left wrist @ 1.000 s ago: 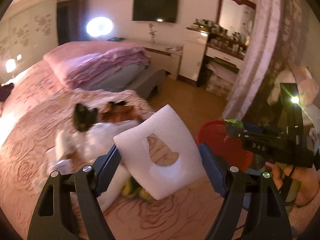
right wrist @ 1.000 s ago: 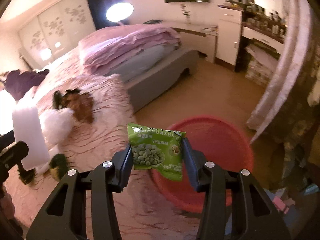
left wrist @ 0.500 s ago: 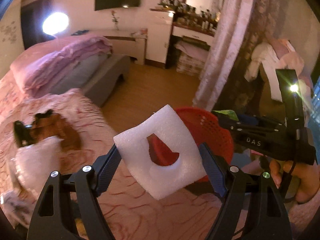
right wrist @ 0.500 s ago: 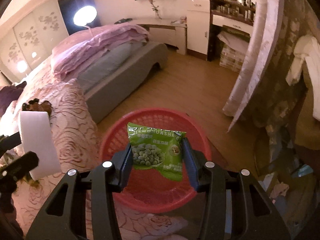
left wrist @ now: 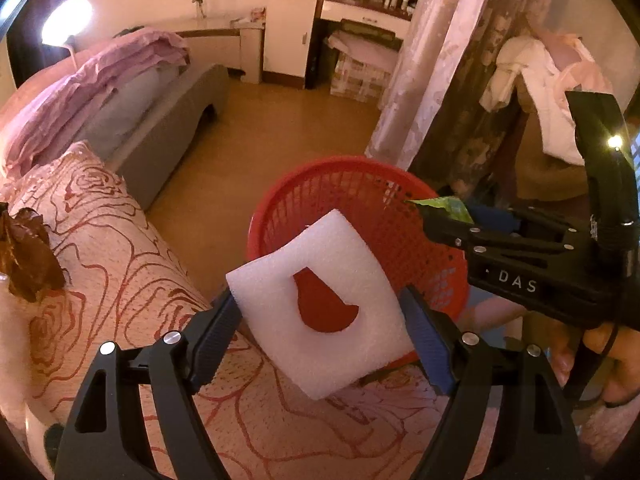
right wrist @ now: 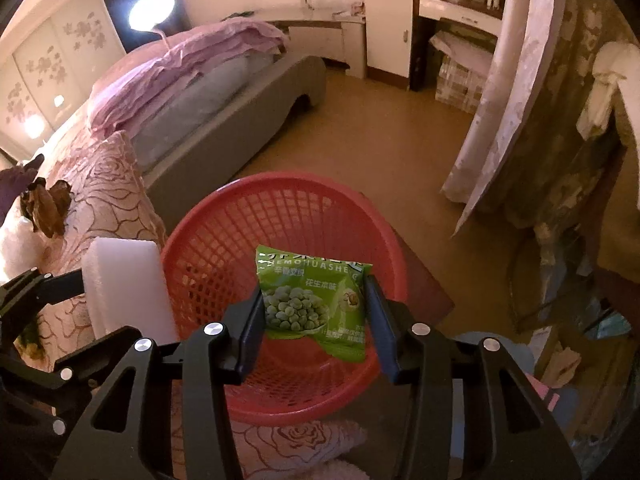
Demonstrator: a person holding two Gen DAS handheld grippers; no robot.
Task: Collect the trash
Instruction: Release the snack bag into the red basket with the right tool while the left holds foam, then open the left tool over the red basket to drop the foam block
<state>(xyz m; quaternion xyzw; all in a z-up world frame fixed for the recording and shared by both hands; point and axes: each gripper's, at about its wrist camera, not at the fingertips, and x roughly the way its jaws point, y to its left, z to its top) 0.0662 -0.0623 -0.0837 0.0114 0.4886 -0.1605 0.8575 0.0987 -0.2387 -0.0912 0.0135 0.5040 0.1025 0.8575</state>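
Left claw grips foam pad, right claw grips pea packet; we centre both over red basket before release.

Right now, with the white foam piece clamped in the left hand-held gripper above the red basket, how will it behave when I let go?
The white foam piece probably weighs little: it looks like airy packing foam with a hole cut through it. It seems fairly stiff, holding its sheet shape between the left hand-held gripper pads. Released, it may drift or bounce off the red basket rim.
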